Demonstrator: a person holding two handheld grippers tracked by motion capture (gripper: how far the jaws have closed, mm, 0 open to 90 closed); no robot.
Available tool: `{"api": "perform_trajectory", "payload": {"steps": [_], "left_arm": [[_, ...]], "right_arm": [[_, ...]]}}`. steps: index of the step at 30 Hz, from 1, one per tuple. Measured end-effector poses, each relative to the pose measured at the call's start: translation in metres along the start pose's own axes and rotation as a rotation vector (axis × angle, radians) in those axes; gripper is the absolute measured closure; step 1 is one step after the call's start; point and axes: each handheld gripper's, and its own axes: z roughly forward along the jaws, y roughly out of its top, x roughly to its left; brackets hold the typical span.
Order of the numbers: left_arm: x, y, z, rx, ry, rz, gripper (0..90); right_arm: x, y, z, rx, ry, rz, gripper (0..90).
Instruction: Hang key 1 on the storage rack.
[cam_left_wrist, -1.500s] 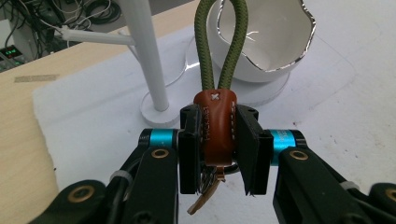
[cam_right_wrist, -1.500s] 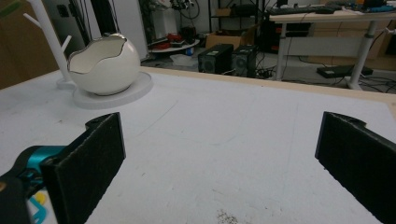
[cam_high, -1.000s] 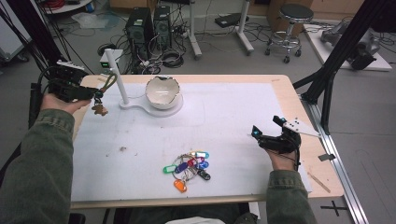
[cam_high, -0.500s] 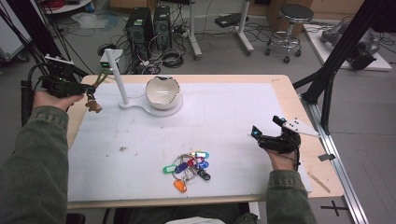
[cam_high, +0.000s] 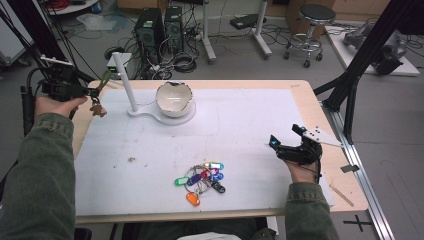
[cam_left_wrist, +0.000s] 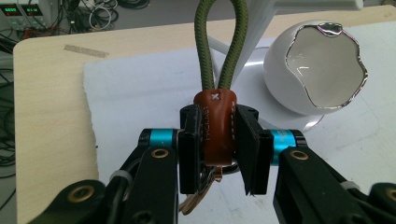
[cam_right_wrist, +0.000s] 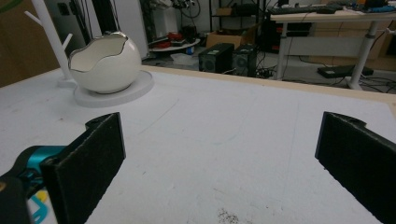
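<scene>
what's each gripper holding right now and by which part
The left gripper is shut on the keychain, its fingers clamping the brown leather tab below the green cord loop. The right gripper is open and holds nothing.

Light wooden table (cam_high: 305, 95), white mat (cam_high: 250, 130) covering most of it, white stand with egg-shaped bowl (cam_high: 174, 98) near the far left corner, bunch of coloured key tags (cam_high: 201, 179) by the near edge, brown crumbs (cam_high: 132, 160) toward the left edge

In front of me a white egg-shaped bowl (cam_high: 174, 98) sits on a white stand (cam_high: 131, 89); a bunch of coloured key tags (cam_high: 201, 177) lies on the table (cam_high: 300, 95).
</scene>
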Motion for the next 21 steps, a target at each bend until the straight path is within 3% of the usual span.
{"api": "perform_trajectory", "payload": {"steps": [6,13,21], "left_arm": [[0.011,-0.006,0.005,0.001,-0.021,-0.057,71.6],[0.019,-0.01,0.013,0.022,-0.03,-0.081,71.6],[0.021,-0.009,0.019,0.008,-0.062,-0.105,71.6]], "right_arm": [[0.0,0.0,0.0,0.0,0.0,0.0,0.6],[0.0,0.0,0.001,0.004,0.0,-0.007,0.6],[0.0,-0.001,0.001,0.007,-0.002,-0.009,0.6]]}}
